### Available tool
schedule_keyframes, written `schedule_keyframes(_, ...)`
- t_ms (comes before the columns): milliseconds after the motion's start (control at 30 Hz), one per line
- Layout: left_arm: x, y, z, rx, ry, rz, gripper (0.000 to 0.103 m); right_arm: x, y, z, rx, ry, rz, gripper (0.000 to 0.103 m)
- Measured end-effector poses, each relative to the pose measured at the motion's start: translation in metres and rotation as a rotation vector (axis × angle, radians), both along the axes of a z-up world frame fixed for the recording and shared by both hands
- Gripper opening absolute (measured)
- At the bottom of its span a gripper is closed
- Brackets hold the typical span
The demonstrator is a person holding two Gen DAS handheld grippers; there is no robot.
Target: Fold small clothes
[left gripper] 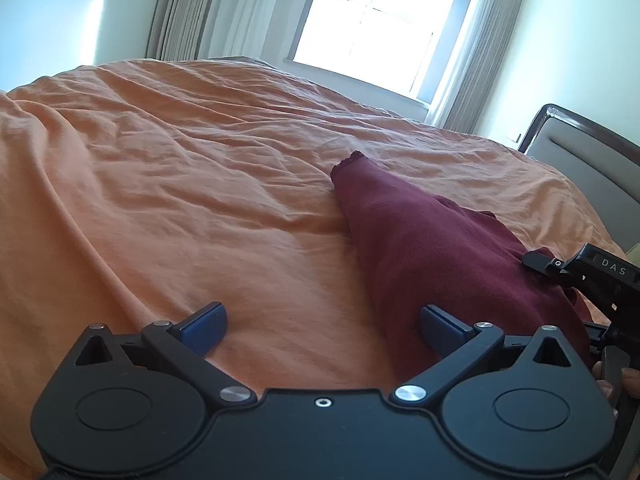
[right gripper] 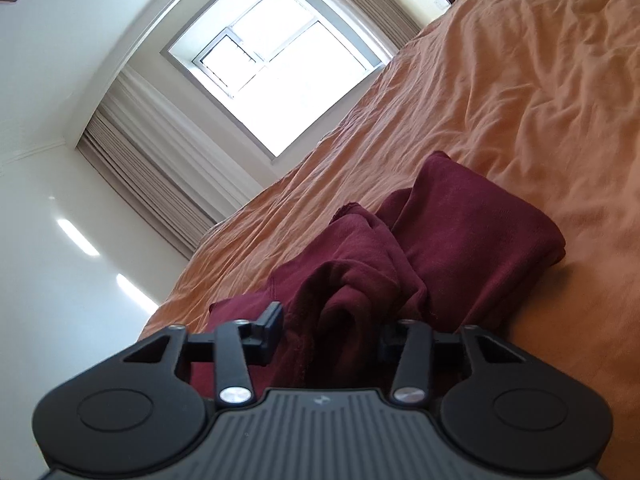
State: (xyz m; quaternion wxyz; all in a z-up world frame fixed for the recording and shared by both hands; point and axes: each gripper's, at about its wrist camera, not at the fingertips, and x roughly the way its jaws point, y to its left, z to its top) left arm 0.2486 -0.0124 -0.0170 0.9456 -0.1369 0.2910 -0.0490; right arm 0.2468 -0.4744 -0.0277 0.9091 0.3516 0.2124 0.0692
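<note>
A maroon garment (left gripper: 432,248) lies crumpled on the orange bedsheet (left gripper: 180,184). My left gripper (left gripper: 322,326) is open and empty just above the sheet, its right blue pad (left gripper: 440,326) over the garment's near edge. The right gripper (left gripper: 576,276) shows at the right edge, at the garment's right side. In the right wrist view the garment (right gripper: 460,232) is bunched and partly folded. My right gripper (right gripper: 330,330) stands open with a fold of the cloth between its fingers; I cannot tell if the fingers touch it.
The orange bed fills both views (right gripper: 520,80). A padded headboard (left gripper: 592,160) with a dark frame stands at the right. A bright window (left gripper: 368,28) with curtains (left gripper: 192,8) is behind the bed.
</note>
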Motion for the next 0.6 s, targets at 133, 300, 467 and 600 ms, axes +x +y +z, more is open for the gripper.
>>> schedule_keyframes(133,0.006,-0.003,0.003,-0.064,0.011,-0.032,0.102,-0.004,0.001,0.007,-0.053,-0.052,0.005,0.02)
schedule_keyframes(300,0.017,-0.01,0.01,-0.118,0.014,-0.056,0.101,-0.011,-0.007,0.029,-0.164,-0.156,0.01,0.018)
schedule_keyframes(467,0.022,-0.026,0.016,-0.147,0.008,-0.11,0.1,-0.03,-0.029,0.038,-0.254,-0.227,-0.053,0.018)
schedule_keyframes(600,0.024,-0.037,0.008,-0.168,0.036,-0.155,0.1,-0.025,-0.046,0.019,-0.197,-0.12,-0.026,0.019)
